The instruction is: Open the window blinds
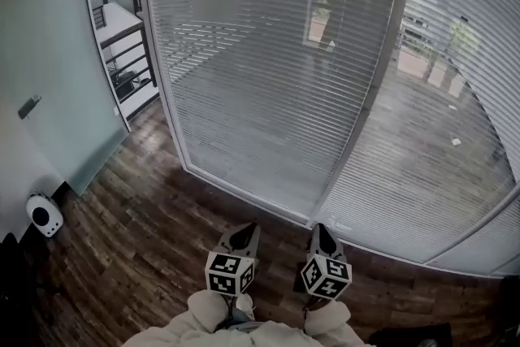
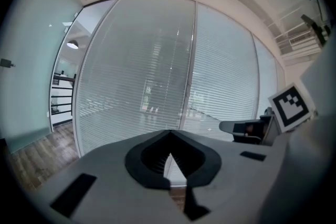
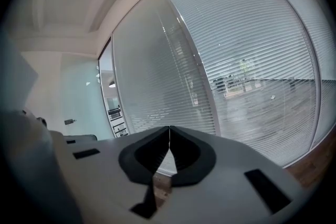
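Lowered white slatted blinds (image 1: 268, 77) cover the tall glass panels ahead, and a grey terrace shows faintly through the slats. A grey upright frame post (image 1: 370, 93) divides two panels. My left gripper (image 1: 246, 230) and right gripper (image 1: 322, 228) sit side by side at the bottom centre, a short way back from the glass, pointing at it. Both are shut and hold nothing. In the left gripper view the left gripper (image 2: 169, 132) has its tips meeting in front of the blinds (image 2: 136, 97). In the right gripper view the right gripper (image 3: 169, 127) is also closed tip to tip before the blinds (image 3: 252, 76).
Dark wooden floor (image 1: 146, 256) runs up to the window's bottom rail. A frosted glass wall (image 1: 49, 53) stands at the left with a small white round device (image 1: 42, 214) on the floor beside it. A black railing (image 1: 122, 53) shows beyond the left gap.
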The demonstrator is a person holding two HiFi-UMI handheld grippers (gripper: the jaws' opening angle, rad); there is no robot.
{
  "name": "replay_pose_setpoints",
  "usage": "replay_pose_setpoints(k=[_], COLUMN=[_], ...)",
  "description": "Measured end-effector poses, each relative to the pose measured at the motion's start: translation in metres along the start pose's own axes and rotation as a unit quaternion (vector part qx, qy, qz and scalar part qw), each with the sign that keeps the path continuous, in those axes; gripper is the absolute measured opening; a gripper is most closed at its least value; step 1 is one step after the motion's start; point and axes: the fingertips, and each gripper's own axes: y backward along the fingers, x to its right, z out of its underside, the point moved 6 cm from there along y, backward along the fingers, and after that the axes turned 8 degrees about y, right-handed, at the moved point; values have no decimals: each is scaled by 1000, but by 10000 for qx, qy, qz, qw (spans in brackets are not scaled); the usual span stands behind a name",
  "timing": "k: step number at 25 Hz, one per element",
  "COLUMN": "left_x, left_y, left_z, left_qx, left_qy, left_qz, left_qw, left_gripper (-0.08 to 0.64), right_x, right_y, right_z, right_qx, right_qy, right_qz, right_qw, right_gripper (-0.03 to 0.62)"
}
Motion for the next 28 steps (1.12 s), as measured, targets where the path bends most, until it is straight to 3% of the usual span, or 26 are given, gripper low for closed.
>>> replay_pose_setpoints(k=[6,12,22,28], left_x=[-47,-75,-84,-87], left_y=[-52,-93,-142,-203], left_z=[-28,-38,-49,-82], left_qx=[34,-172,-269,-296], left_qy=[-131,-44,-75,-269], left_qz=[144,254,419,583], left_qw=[9998,9995,9987,9975], left_gripper=[0,0,0,0], right_x=[-8,2,23,47], right_y=[-65,-102,-145,-198], right_z=[-12,-14,-24,-49], right_qx=[110,-120,-187,-93], right_qy=[-21,-71,-92,-237], right_qz=[237,660,972,1102], right_qw=[9997,9977,9950,9936], right_gripper=[15,15,15,15])
